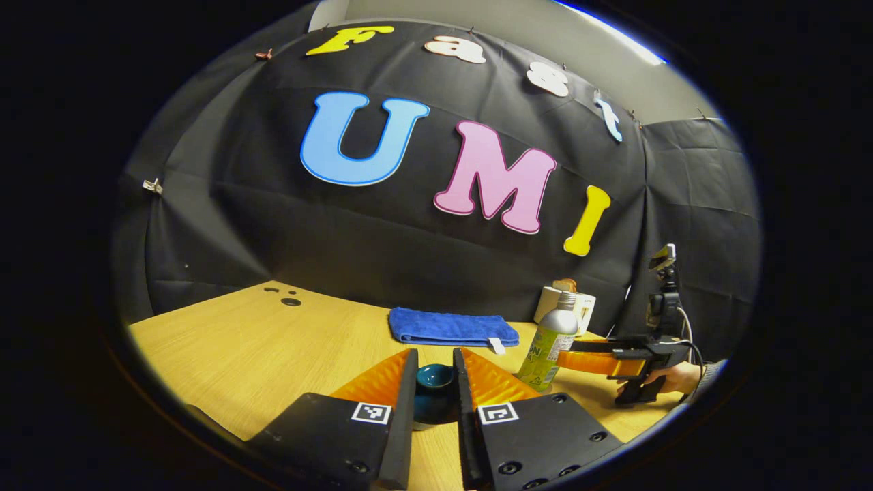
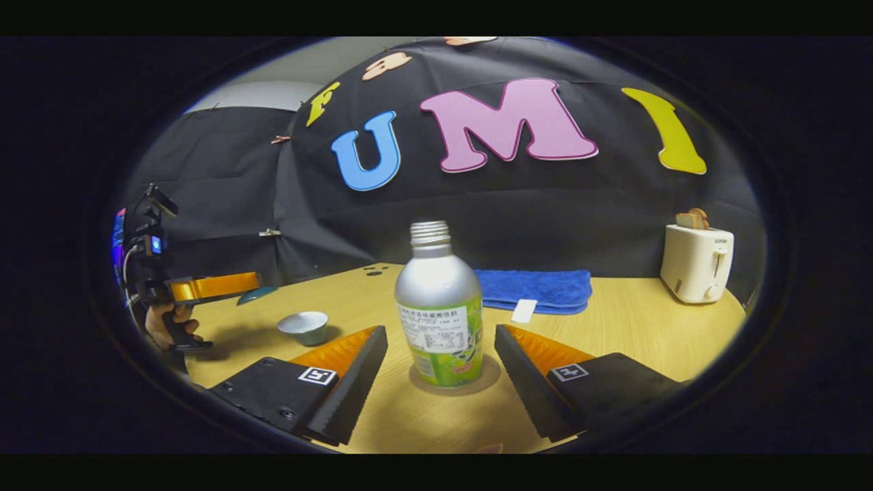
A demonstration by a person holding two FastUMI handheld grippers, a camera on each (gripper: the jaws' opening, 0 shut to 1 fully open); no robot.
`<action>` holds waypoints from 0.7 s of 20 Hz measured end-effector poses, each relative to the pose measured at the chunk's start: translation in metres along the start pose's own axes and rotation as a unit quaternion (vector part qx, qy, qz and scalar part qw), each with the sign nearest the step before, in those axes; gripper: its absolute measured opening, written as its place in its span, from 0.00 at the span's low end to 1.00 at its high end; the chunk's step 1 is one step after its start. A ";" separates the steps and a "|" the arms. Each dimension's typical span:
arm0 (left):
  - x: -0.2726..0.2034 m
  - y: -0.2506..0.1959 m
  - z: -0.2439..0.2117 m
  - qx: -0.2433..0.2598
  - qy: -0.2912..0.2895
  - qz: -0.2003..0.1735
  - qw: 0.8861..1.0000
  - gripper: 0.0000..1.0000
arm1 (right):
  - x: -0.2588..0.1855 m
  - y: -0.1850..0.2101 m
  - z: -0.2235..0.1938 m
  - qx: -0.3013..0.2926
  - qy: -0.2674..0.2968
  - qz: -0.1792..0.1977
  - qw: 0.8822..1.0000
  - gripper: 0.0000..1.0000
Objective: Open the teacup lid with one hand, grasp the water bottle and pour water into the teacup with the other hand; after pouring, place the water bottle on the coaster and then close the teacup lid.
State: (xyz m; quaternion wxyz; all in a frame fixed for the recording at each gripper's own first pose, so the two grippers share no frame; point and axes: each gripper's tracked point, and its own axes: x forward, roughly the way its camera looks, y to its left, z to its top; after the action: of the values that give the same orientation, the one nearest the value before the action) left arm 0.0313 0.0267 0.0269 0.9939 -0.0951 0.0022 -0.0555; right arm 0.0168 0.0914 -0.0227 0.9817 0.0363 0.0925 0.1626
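While uncapped, bottle [image 2: 440,307] between right claw [image 2: 440,344] fingers.

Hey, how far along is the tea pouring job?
Done: the lid is off the cup, and the bottle stands on the coaster. In hand: the left gripper pinches the lid; the right gripper is open around the bottle. Whether water was poured, I cannot tell. Left: close the cup.
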 end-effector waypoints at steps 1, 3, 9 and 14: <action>0.007 0.002 -0.007 0.003 0.010 0.000 1.000 0.32 | -0.009 0.000 -0.004 -0.006 0.002 -0.005 1.000 0.98; 0.020 0.004 -0.019 0.008 0.032 0.004 0.999 0.32 | -0.025 0.002 -0.008 -0.013 0.003 -0.010 1.000 0.98; 0.037 0.010 -0.049 0.057 0.076 0.024 0.995 0.35 | -0.067 0.021 0.003 0.000 -0.016 0.003 1.000 0.98; 0.043 0.010 -0.055 0.080 0.087 0.032 0.992 0.32 | -0.087 0.020 0.018 -0.009 -0.037 0.008 0.999 0.97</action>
State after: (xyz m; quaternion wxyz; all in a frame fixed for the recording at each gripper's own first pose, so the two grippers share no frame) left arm 0.0743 0.0215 -0.0289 0.9956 -0.0101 0.0873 -0.0316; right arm -0.0666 0.0808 0.0115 0.9834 0.0343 0.0548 0.1696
